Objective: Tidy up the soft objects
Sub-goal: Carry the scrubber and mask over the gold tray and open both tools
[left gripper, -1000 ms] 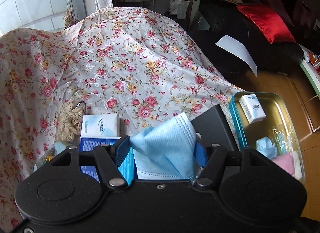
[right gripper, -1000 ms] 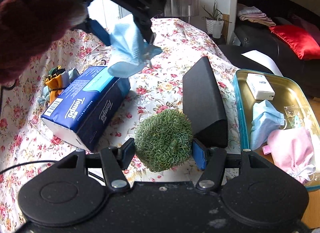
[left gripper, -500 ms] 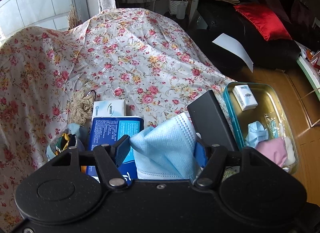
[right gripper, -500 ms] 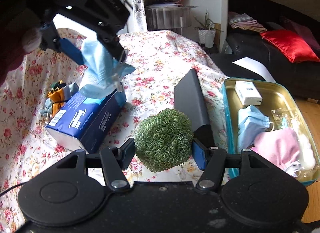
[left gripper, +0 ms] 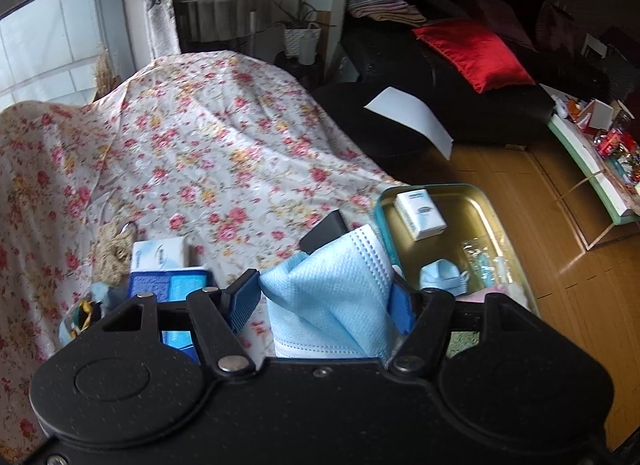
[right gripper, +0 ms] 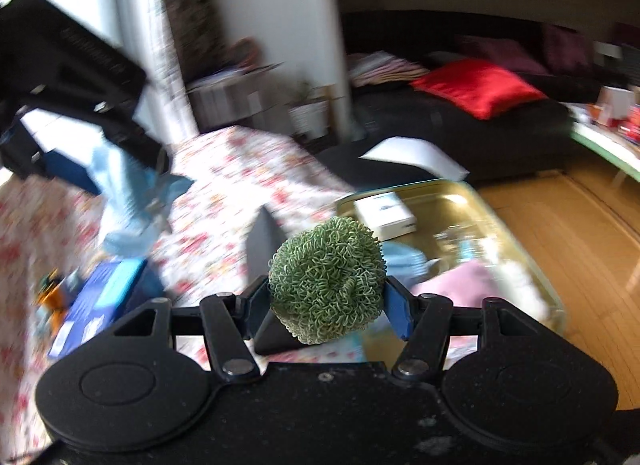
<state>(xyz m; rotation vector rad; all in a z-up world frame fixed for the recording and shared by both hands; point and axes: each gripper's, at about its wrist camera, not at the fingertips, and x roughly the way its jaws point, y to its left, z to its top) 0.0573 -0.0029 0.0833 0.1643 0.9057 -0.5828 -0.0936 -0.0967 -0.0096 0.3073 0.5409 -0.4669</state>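
Observation:
My left gripper (left gripper: 324, 297) is shut on a light blue face mask (left gripper: 332, 297) and holds it in the air above the flowered cloth (left gripper: 208, 161). It also shows in the right wrist view (right gripper: 120, 181) with the mask (right gripper: 132, 205) hanging from it. My right gripper (right gripper: 326, 301) is shut on a green curly scrubber ball (right gripper: 326, 281), raised near the gold tray (right gripper: 516, 249). The tray (left gripper: 476, 201) holds a white tissue pack (left gripper: 420, 213), another blue mask (left gripper: 442, 277) and a pink pouch (right gripper: 468, 281).
A blue tissue box (left gripper: 168, 285), a white tissue pack (left gripper: 160, 253), a beige crochet piece (left gripper: 112, 253) and a small bundle of socks (left gripper: 82, 313) lie on the cloth at left. A black wedge-shaped object (right gripper: 262, 249) stands beside the tray. Wooden floor (left gripper: 560, 249) lies right of it.
Both grippers have risen and swung right toward the tray, each keeping its hold. The right wrist view is now motion-blurred.

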